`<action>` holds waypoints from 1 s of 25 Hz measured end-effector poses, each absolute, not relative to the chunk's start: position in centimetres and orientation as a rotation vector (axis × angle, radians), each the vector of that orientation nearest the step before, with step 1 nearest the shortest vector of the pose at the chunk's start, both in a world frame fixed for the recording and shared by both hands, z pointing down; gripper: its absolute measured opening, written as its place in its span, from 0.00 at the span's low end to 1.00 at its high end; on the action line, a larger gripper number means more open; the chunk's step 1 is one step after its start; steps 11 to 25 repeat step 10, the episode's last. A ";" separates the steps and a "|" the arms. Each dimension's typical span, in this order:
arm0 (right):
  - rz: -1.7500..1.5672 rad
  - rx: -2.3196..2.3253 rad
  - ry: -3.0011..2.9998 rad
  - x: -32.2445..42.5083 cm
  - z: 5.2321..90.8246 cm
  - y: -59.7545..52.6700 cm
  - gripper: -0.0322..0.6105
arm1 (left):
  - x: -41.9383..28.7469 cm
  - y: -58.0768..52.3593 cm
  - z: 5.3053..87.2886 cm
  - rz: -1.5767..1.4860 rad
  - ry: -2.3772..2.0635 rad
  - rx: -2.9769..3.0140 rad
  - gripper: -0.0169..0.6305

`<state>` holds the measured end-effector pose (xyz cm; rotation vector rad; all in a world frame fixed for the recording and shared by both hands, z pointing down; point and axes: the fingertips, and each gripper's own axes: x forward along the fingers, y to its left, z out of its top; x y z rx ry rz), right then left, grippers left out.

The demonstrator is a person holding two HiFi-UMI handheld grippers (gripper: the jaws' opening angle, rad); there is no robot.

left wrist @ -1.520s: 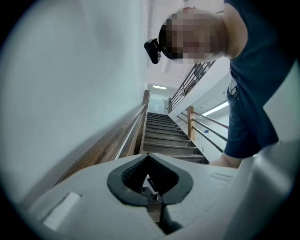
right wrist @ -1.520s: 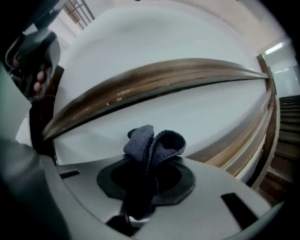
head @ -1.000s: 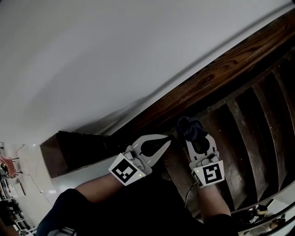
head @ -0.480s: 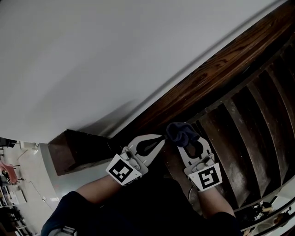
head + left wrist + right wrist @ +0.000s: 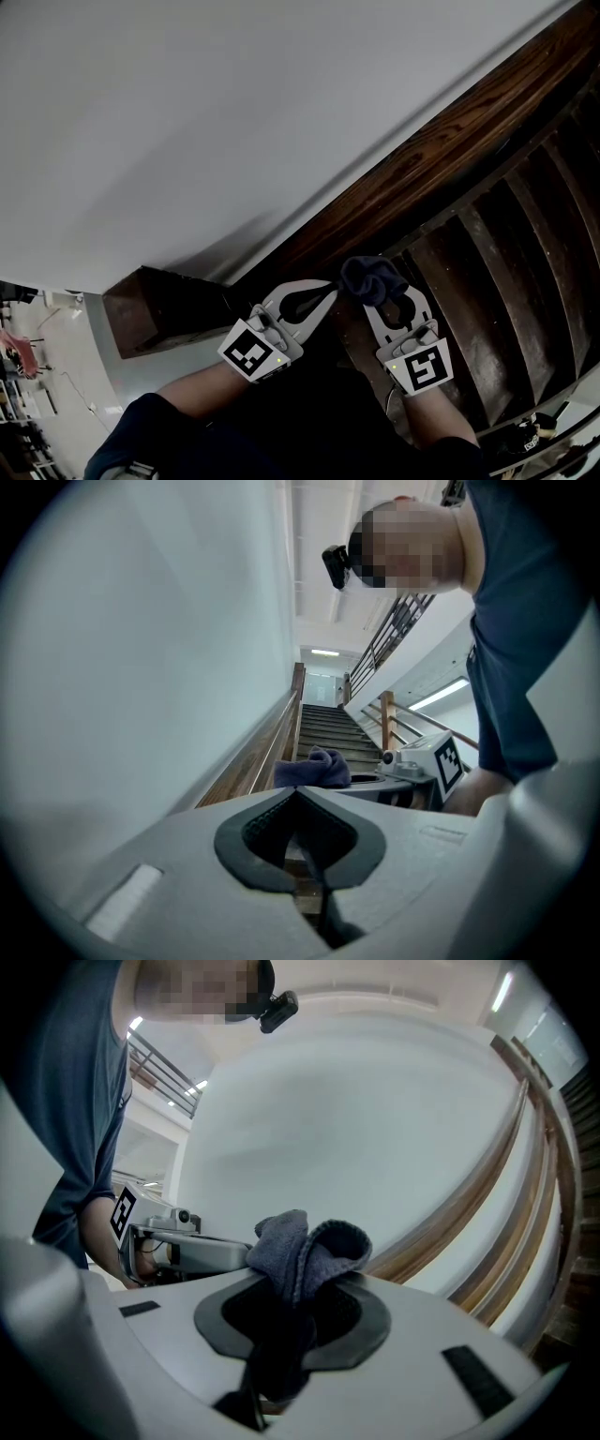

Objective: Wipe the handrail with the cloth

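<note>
Gripping a bunched dark blue cloth (image 5: 305,1241), the right tongs (image 5: 379,284) are clenching it between their jaws, with the fabric bulging up over the tips and a fold hanging down into the gap behind them. The left tongs (image 5: 328,288) are sitting clenched too, jaws meeting at the tip with nothing between them, and their point is lying just beside the cloth on its left. Both are pointing up towards the handrail (image 5: 450,150), a dark wooden band that is running on a slant from lower left to upper right along the white wall (image 5: 234,122). From the head view the cloth is sitting at the rail's lower edge, near its lower end; whether it is pressing on the wood cannot be told. Dark wooden stairs (image 5: 506,272) are climbing to the right of the rail, under the right tongs. The person's forearms are reaching in from the bottom edge, dark sleeves showing behind the two marker cubes.
</note>
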<state>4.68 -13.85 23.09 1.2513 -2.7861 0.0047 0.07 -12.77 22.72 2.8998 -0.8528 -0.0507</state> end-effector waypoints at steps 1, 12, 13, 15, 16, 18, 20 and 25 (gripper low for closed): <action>0.001 1.251 -2.787 4.6 23.1 -13.7 0.20 | 0.1 -12.7 22.7 -0.055 -0.852 2.903 0.03; 0.004 1.237 -2.769 3.9 23.4 -14.5 0.20 | -0.4 -13.6 22.9 -0.053 -0.823 2.913 0.03; 0.004 1.237 -2.769 3.9 23.4 -14.5 0.20 | -0.4 -13.6 22.9 -0.053 -0.823 2.913 0.03; 0.004 1.237 -2.769 3.9 23.4 -14.5 0.20 | -0.4 -13.6 22.9 -0.053 -0.823 2.913 0.03; 0.004 1.237 -2.769 3.9 23.4 -14.5 0.20 | -0.4 -13.6 22.9 -0.053 -0.823 2.913 0.03; 0.004 1.237 -2.769 3.9 23.4 -14.5 0.20 | -0.4 -13.6 22.9 -0.053 -0.823 2.913 0.03; 0.004 1.237 -2.769 3.9 23.4 -14.5 0.20 | -0.4 -13.6 22.9 -0.053 -0.823 2.913 0.03; 0.004 1.237 -2.769 3.9 23.4 -14.5 0.20 | -0.4 -13.6 22.9 -0.053 -0.823 2.913 0.03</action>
